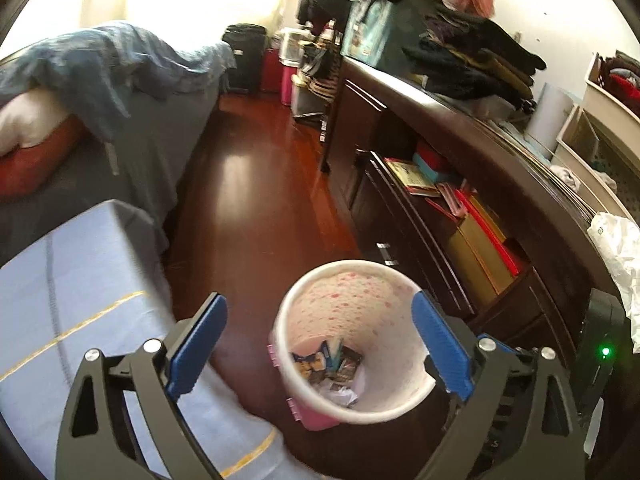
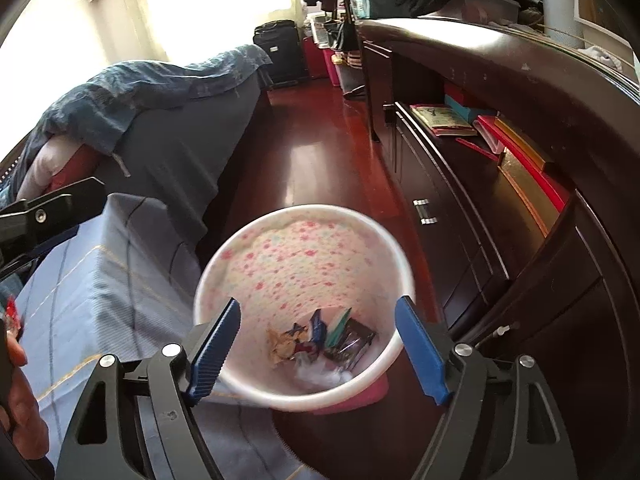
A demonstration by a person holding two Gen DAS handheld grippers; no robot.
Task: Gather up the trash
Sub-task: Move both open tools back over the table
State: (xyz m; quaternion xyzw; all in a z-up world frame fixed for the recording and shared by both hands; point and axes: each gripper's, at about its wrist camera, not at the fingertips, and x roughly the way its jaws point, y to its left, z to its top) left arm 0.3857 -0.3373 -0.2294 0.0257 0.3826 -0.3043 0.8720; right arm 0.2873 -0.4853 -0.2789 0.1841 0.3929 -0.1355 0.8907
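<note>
- Bed (image 2: 100,272): low and to the left of both grippers, its blue cover reaching to just beside the bin.
- Dresser (image 2: 520,240): to the right of both grippers, running away down the room, with the red floor (image 2: 312,152) between it and the bed.
- Bin (image 2: 304,308): a round, white-rimmed, upright bin standing on the floor between bed and dresser. It lies below and just ahead of the right gripper (image 2: 320,344), its open mouth all but centred between the fingers. From the left gripper (image 1: 320,344) the bin (image 1: 352,344) lies below and a little to the right of centre.
- White bag (image 1: 616,264): crumpled, on the dresser top, far to the right of the left gripper and above it.
- Trash (image 2: 320,340): wrappers and crumpled paper lying in the bottom of the bin, directly beneath the right gripper.
- Grippers: both are spread wide with nothing between the fingers.
- Judgement: the right gripper looks the nearer to the bin and sits squarely over its mouth. Any drop would be straight down. The bin being round, no turn of the wrist seems needed.
- Judgement: whether the white bag counts as trash I cannot tell. If so, it lies to the right.
</note>
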